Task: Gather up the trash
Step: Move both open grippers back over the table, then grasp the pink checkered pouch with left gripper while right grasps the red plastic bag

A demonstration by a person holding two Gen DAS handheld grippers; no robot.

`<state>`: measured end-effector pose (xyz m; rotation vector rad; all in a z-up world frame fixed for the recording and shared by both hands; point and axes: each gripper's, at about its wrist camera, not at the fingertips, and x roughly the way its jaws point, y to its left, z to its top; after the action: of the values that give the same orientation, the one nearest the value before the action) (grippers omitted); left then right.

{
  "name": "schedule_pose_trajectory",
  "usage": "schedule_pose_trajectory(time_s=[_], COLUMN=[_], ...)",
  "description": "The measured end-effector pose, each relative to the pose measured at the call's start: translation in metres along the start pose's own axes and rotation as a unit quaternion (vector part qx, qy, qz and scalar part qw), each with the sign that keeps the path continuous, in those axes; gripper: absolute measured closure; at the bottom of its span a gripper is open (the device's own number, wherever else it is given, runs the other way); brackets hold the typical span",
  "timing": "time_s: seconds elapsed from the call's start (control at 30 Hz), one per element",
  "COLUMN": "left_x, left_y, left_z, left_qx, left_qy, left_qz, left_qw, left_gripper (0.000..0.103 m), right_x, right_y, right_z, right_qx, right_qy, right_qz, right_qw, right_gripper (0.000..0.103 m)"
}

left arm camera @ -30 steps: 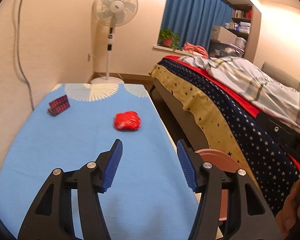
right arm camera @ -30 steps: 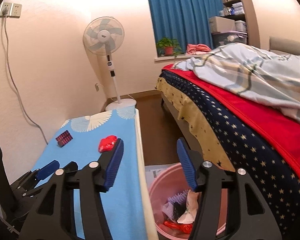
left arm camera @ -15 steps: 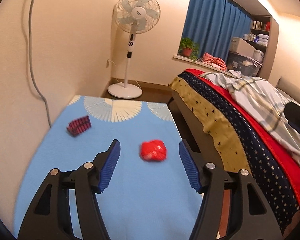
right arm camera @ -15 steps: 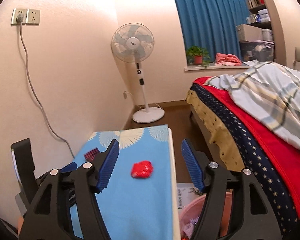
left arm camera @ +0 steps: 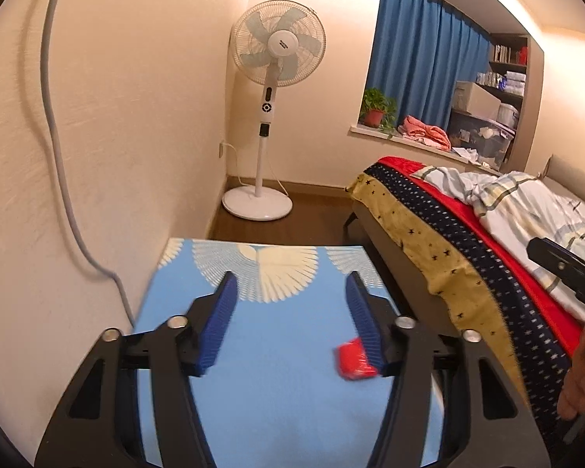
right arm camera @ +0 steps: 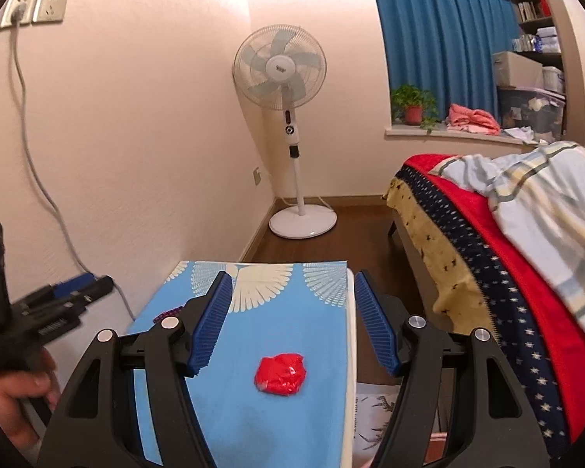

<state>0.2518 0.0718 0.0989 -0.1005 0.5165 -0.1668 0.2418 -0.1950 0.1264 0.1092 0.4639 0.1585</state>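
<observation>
Both of your grippers have pulled back and risen, so more of the room and less of the blue table (right arm camera: 167, 397) is seen than a second ago. Your left gripper (left arm camera: 290, 314) has just been closing a little, with nothing between its pads. Your right gripper (right arm camera: 288, 308) stands apart and empty. The red crumpled wrapper (right arm camera: 280, 373) lies on the table, not yet collected; probably it is your next target. Both grippers point forward and slightly down.

Blue-clothed table (right arm camera: 253, 421): red crumpled wrapper (right arm camera: 280, 373) mid-surface, dark-red packet (right arm camera: 167, 314) near left edge.
</observation>
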Motion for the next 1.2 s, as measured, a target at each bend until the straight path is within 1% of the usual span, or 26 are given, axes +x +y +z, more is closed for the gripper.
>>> schedule_pose_trajectory(time_s=[0.07, 0.1, 0.13, 0.2, 0.27, 0.3, 0.37, 0.47, 0.53, 0.67, 0.87, 1.07, 1.2], left_x=[0.014, 0.020, 0.029, 0.045, 0.061, 0.069, 0.083, 0.106, 0.116, 0.134, 0.155, 0.167, 0.173], left_y=[0.016, 0.022, 0.032, 0.044, 0.052, 0.054, 0.060, 0.072, 0.075, 0.079, 0.090, 0.107, 0.114], left_z=[-0.006, -0.009, -0.015, -0.025, -0.033, -0.037, -0.046, -0.058, -0.063, -0.074, -0.089, -0.087, -0.086], left_qx=[-0.001, -0.006, -0.014, -0.024, -0.027, -0.024, -0.020, -0.041, -0.033, -0.026, -0.024, -0.058, -0.075], left_qy=[0.005, 0.009, 0.018, 0.032, 0.046, 0.051, 0.060, 0.078, 0.083, 0.093, 0.107, 0.103, 0.104], left_qz=[0.006, 0.006, 0.007, 0.020, 0.025, 0.028, 0.037, 0.044, 0.052, 0.060, 0.083, 0.100, 0.104], left_qw=[1.0000, 0.9999, 0.9997, 0.9990, 0.9983, 0.9980, 0.9973, 0.9952, 0.9947, 0.9935, 0.9905, 0.9879, 0.9863], left_gripper=[0.054, 0.058, 0.060, 0.061, 0.061, 0.061, 0.061, 0.061, 0.061, 0.061, 0.061, 0.060, 0.060], right_x=[0.025, 0.037, 0.046, 0.067, 0.087, 0.095, 0.113, 0.135, 0.148, 0.166, 0.193, 0.209, 0.216], right_y=[0.000, 0.000, -0.001, -0.002, -0.003, -0.004, -0.005, -0.001, 0.004, 0.011, 0.012, 0.018, 0.015], right_z=[-0.010, -0.017, -0.021, -0.033, -0.045, -0.050, -0.063, -0.078, -0.088, -0.105, -0.131, -0.147, -0.150], right_qx=[0.009, 0.013, 0.016, 0.024, 0.029, 0.029, 0.035, 0.032, 0.018, -0.005, 0.002, -0.018, -0.015], right_qy=[0.019, 0.030, 0.039, 0.061, 0.079, 0.084, 0.094, 0.111, 0.121, 0.138, 0.180, 0.204, 0.212], right_qz=[0.008, 0.013, 0.016, 0.018, 0.011, 0.007, 0.007, 0.011, 0.019, 0.013, -0.002, -0.010, -0.016], right_qw=[1.000, 0.999, 0.999, 0.998, 0.996, 0.996, 0.995, 0.993, 0.992, 0.990, 0.984, 0.979, 0.977], right_gripper=[0.038, 0.038, 0.038, 0.038, 0.037, 0.036, 0.029, 0.025, 0.023, 0.017, 0.013, 0.012, 0.012])
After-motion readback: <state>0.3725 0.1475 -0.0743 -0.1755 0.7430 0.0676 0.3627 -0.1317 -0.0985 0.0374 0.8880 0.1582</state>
